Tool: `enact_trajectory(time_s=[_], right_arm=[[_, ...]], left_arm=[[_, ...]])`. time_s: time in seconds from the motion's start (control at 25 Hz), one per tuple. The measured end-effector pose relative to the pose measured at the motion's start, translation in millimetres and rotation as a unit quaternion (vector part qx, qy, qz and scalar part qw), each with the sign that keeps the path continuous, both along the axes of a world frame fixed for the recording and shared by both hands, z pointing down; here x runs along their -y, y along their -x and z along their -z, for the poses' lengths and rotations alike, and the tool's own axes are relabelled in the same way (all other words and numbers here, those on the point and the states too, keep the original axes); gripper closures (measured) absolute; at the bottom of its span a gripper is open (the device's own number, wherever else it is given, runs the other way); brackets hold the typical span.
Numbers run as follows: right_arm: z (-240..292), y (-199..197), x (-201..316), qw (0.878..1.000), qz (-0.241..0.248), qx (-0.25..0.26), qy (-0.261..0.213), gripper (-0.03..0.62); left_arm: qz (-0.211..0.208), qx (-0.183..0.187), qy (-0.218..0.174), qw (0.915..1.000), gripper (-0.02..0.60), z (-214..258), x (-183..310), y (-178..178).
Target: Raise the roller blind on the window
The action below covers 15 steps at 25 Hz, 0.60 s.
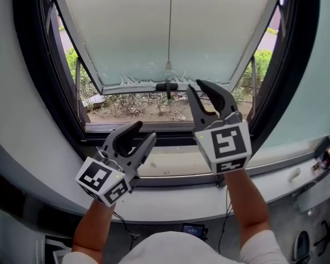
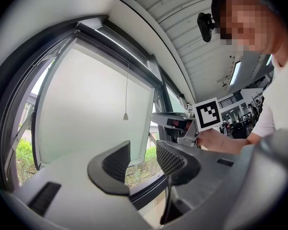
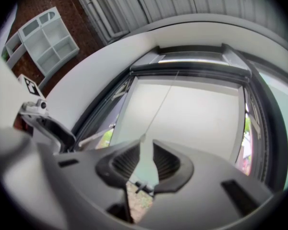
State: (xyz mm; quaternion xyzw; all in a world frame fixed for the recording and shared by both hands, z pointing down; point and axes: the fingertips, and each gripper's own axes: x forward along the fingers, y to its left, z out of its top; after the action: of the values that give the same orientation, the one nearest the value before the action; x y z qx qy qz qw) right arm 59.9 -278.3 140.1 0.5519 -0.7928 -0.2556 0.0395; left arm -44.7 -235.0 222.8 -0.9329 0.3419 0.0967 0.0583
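Head view: one roller blind (image 1: 126,32); left hand-held gripper (image 1: 146,131) gaping empty, right hand-held gripper (image 1: 196,86) ajar, empty.

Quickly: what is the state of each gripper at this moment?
Left gripper: open, holding nothing.
Right gripper: jaws narrowly apart, holding nothing; the cord pull is not gripped.

The blind (image 1: 154,32) fills most of the dark frame (image 1: 27,65), so nothing can pass there. The frame shuts in both sides. The cord (image 1: 170,26) hangs down the middle, just left of our right gripper (image 1: 196,85). Around our left gripper (image 1: 146,131), near the sill (image 1: 170,163), the air is free. Under the blind is a low bare strip; we cannot tell if glass shuts it.
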Motion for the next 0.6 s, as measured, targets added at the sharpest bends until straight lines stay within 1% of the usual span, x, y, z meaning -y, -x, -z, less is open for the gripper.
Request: enact_trajectory(time_s=[0.16, 0.44, 0.6], right_arm=[[-4, 0, -9, 1.0, 0.008, 0.007, -0.001, 0.503], [-21, -2, -26, 0.999, 0.02, 0.029, 0.002, 0.505], [-44, -12, -32, 0.998, 0.001, 0.044, 0.039, 0.508]], left_arm=[[0.001, -0.005, -0.002, 1.0, 0.397, 2, -1, 4], [0.006, -0.03, -0.001, 0.9995, 0.405, 1, -8, 13], [0.012, -0.046, 0.01, 0.9988, 0.414, -8, -10, 22]])
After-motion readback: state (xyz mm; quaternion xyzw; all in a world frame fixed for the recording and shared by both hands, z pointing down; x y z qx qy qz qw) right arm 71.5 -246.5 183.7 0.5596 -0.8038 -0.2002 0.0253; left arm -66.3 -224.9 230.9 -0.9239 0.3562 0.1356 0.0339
